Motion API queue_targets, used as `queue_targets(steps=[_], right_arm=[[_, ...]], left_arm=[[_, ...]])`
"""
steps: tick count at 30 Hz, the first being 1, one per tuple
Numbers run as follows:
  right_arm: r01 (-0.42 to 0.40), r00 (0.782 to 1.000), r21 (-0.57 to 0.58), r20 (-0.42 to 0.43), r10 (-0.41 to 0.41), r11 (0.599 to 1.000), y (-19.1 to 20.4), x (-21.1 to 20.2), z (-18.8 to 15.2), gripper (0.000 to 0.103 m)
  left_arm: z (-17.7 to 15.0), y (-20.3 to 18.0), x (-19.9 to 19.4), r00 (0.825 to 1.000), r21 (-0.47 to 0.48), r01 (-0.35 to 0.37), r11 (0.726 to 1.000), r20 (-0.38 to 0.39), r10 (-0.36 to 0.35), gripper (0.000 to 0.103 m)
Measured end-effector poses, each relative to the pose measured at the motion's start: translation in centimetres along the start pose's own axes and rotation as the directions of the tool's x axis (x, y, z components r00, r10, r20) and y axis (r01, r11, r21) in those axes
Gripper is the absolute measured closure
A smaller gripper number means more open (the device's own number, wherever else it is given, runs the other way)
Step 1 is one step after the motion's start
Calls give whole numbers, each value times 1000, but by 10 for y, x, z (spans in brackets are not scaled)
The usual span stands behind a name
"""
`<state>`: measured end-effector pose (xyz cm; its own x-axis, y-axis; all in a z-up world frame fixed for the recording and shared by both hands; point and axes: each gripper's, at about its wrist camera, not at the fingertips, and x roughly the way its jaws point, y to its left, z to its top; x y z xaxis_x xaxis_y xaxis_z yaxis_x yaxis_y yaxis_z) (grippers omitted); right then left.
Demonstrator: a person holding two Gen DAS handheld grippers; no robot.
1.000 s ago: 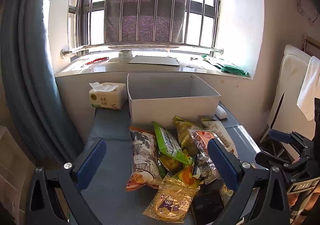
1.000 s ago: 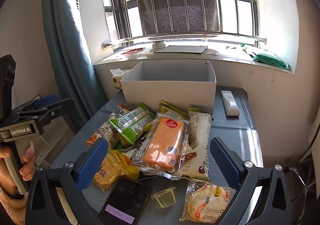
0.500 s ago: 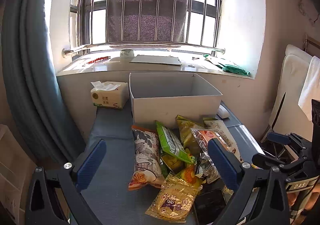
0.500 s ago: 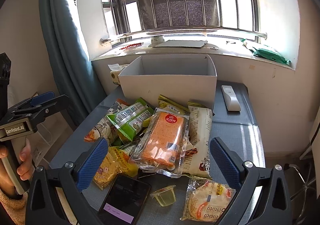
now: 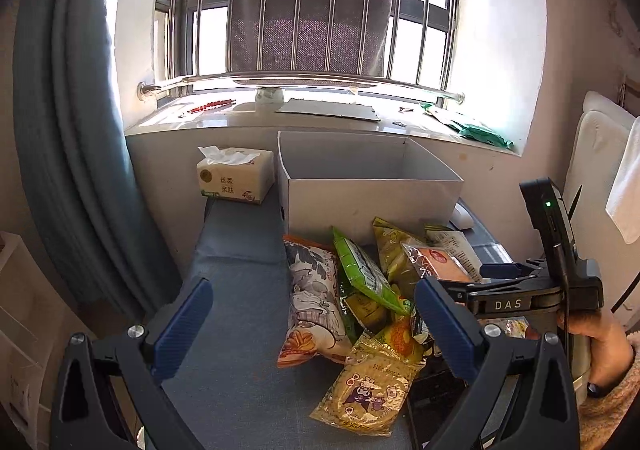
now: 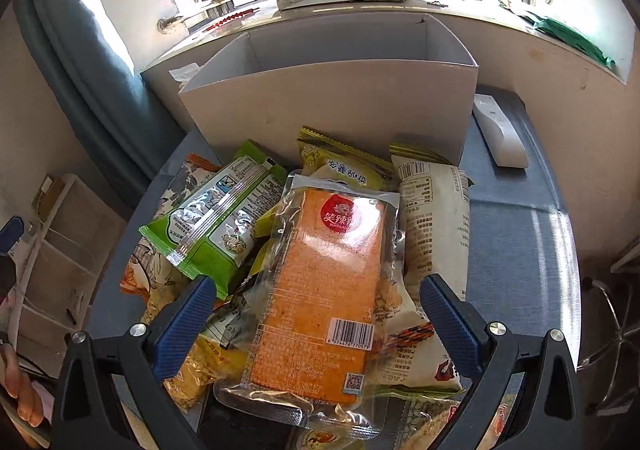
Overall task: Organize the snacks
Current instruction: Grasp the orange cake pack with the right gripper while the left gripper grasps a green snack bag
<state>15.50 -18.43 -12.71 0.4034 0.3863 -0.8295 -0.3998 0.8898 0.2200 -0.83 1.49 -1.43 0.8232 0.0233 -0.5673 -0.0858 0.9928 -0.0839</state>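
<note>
The right hand-held gripper (image 6: 314, 316) is hanging just above the snack pile with its blue fingers spread wide and gripping nothing, the clear plastic packet holding an orange slab with a red round label (image 6: 320, 290) lying between them on top of the heap. The left hand-held gripper (image 5: 312, 324) is likewise standing apart and empty, hovering over the bare part of the blue-grey cloth-covered bench (image 5: 236, 302) to the pile's left. Around the orange packet, the green foil packet (image 6: 218, 226) is resting to its left, the long white wrapper printed with small text (image 6: 434, 250) to its right, and the yellow-green packet (image 6: 344, 169) just behind it; a yellow crinkled bag with a cartoon figure (image 5: 370, 386) and an orange-and-white illustrated pillow bag (image 5: 314, 298) are lying on the pile's near left side. Beyond the pile, touching its far edge, the open white cardboard box (image 6: 332, 105) is sitting with nothing visible inside, though its floor is hidden. Judging from this, the sorting is only beginning: every snack is still lying outside the box, and the orange packet looks like the first pick.
</note>
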Motion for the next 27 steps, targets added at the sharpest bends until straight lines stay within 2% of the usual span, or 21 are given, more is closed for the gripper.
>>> queue_targets(steps=[3,5,6,7,8,11,13,19,23,27], right_arm=[[27,997,8,-66,-26,1000,-3,26,7,0],[-8,996,41,-92,12,999,-7,36,8,19],[4,996,47,-87,0,999,-8,35,8,24],[19,997,42,-71,-16,999,-9,31,9,36],[18,999,43,-52,-15,999,-9,26,8,43],[-22,999,41,-23,23,999,-10,11,5,44],[-11,1000,25,-1,11,1000,-9,0,1,44],[-72,989,54,130,64,996,-22,-52,-13,44],[-97,979,75,186,81,993,-30,-78,-30,44],[-81,976,86,209,61,993,-36,-88,-45,44]], left_arm=[[-3,5,1,1000,-6,-8,1000,-7,8,0],[-5,8,2,1000,-8,-14,1000,-15,14,0],[-6,9,3,1000,-9,-18,1000,-18,18,0],[-7,10,4,1000,-8,-23,1000,-20,23,0],[-7,11,5,999,-7,-26,1000,-23,26,0],[-7,12,10,999,-7,-27,1000,-35,27,0],[-6,11,15,999,-2,-29,1000,-40,29,0],[0,-5,45,995,52,-13,999,-99,18,0],[10,-31,74,987,155,-12,988,-154,36,0],[18,-64,116,969,300,-12,954,-231,84,0]])
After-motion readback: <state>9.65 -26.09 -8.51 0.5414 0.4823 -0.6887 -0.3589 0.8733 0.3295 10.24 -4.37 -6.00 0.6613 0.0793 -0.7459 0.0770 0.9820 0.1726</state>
